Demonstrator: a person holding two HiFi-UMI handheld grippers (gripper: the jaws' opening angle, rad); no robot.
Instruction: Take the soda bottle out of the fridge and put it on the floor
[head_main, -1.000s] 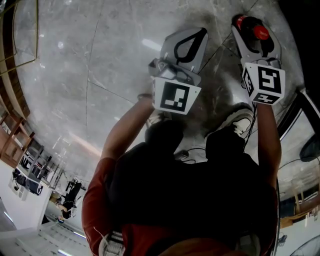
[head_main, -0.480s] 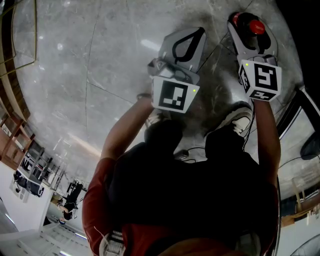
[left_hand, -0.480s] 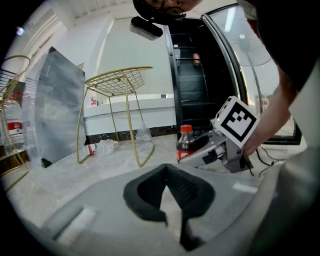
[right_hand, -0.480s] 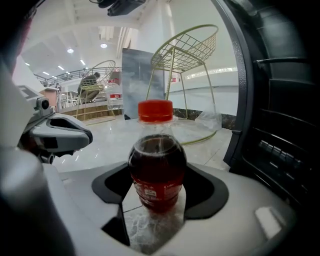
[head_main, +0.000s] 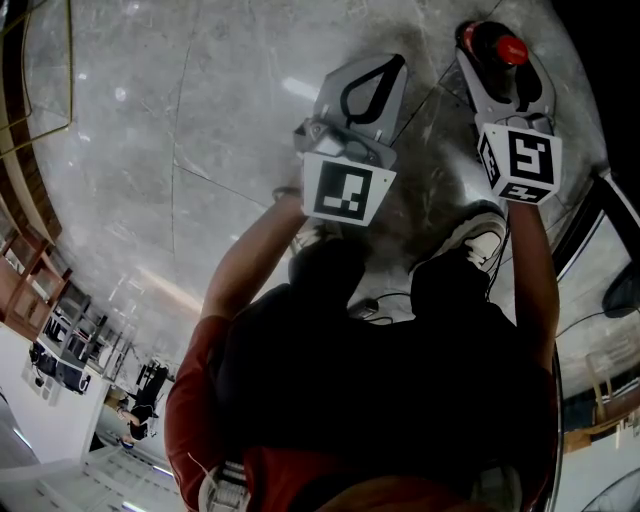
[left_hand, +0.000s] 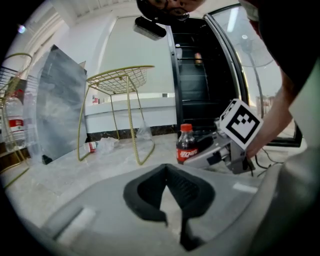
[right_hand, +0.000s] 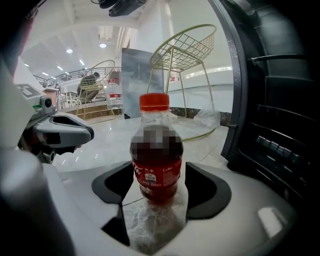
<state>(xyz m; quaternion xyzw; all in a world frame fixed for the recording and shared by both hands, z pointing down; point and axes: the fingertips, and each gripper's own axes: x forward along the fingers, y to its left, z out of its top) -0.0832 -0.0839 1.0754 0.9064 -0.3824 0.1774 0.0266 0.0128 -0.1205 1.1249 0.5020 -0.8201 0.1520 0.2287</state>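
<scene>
A soda bottle (right_hand: 156, 160) with a red cap and red label stands upright between the jaws of my right gripper (right_hand: 159, 172), which is shut on it at label height. Its base is at or just above the marble floor (right_hand: 100, 135); which one cannot be told. From the head view only the red cap (head_main: 510, 48) shows inside my right gripper (head_main: 500, 40). My left gripper (head_main: 385, 65) hangs shut and empty to the left. The left gripper view looks past those shut jaws (left_hand: 166, 167) at the bottle (left_hand: 186, 145) and the right gripper (left_hand: 220, 150).
The black fridge (right_hand: 280, 125) stands open close on the right, its door frame (left_hand: 220, 60) beside the bottle. A gold wire chair (left_hand: 122, 80) and a grey panel (left_hand: 60, 105) stand on the floor behind. The person's shoe (head_main: 480, 235) and cables (head_main: 370, 310) lie below the grippers.
The right gripper and the bottle have shifted a little up and left in the head view. The left gripper has barely moved.
</scene>
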